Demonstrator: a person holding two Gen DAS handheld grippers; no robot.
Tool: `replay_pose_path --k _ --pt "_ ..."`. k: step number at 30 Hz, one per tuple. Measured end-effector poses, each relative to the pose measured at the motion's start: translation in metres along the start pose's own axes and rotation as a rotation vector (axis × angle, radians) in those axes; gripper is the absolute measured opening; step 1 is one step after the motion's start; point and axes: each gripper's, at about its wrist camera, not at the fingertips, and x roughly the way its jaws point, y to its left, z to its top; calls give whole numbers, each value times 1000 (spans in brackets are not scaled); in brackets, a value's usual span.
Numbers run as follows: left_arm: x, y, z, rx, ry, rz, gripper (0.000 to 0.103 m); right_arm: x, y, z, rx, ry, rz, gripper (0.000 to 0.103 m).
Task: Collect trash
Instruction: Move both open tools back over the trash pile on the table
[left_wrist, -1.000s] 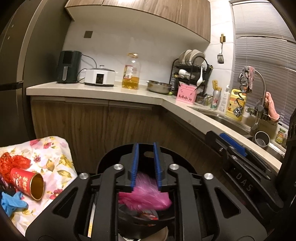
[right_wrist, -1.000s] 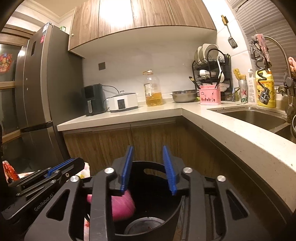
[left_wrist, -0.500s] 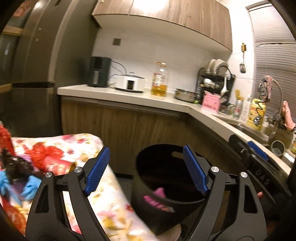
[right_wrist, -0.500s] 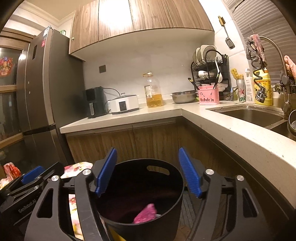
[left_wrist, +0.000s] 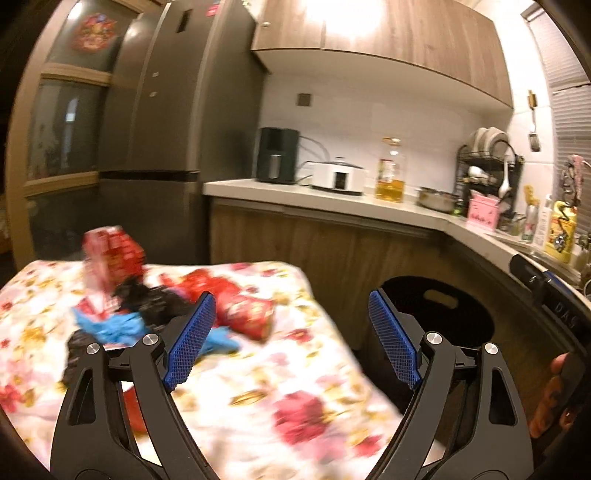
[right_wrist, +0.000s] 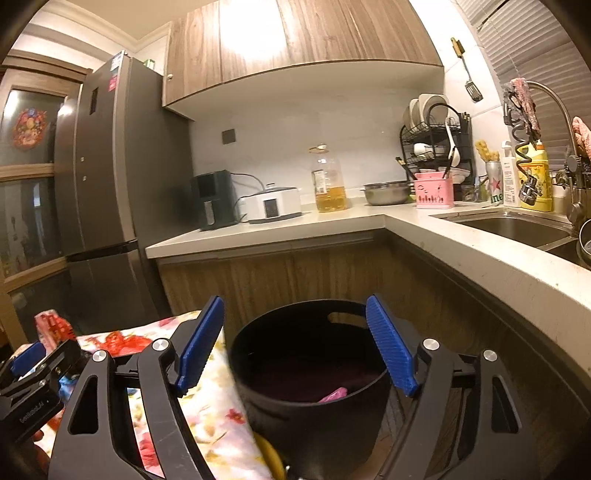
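Note:
My left gripper (left_wrist: 291, 295) is open and empty, held over the floral-cloth table (left_wrist: 295, 387). Ahead of it to the left lies a blurred heap of trash: a red wrapper (left_wrist: 236, 306), a blue glove (left_wrist: 118, 325), a black bag (left_wrist: 155, 299) and a red carton (left_wrist: 107, 251). A black bin (left_wrist: 461, 314) stands right of the table. My right gripper (right_wrist: 294, 298) hangs in front of the black bin (right_wrist: 306, 406), its jaws opening with nothing between them. Pink trash (right_wrist: 334, 393) lies inside the bin.
A stone counter (right_wrist: 461, 236) wraps round behind and to the right of the bin, with wooden cabinets (right_wrist: 295, 277) below and a sink (right_wrist: 517, 227). A tall grey fridge (left_wrist: 155, 147) stands behind the table. A person's fingers (left_wrist: 550, 398) show at the right edge.
Both grippers opened and let pink trash drop into the bin. The left gripper then swung left, away from the bin towards the table's trash heap. The right drew back from the bin.

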Motion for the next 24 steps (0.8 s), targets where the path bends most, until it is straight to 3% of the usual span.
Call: replay_pose_path --k 13,19,24 --pt "-55 113 -26 -104 13 197 83 -28 82 -35 -54 56 187 78" --pt "-75 151 -34 -136 14 268 83 -36 134 -63 -102 107 313 78" --pt "-83 172 -38 -151 18 313 83 -36 175 -86 -131 147 403 84"
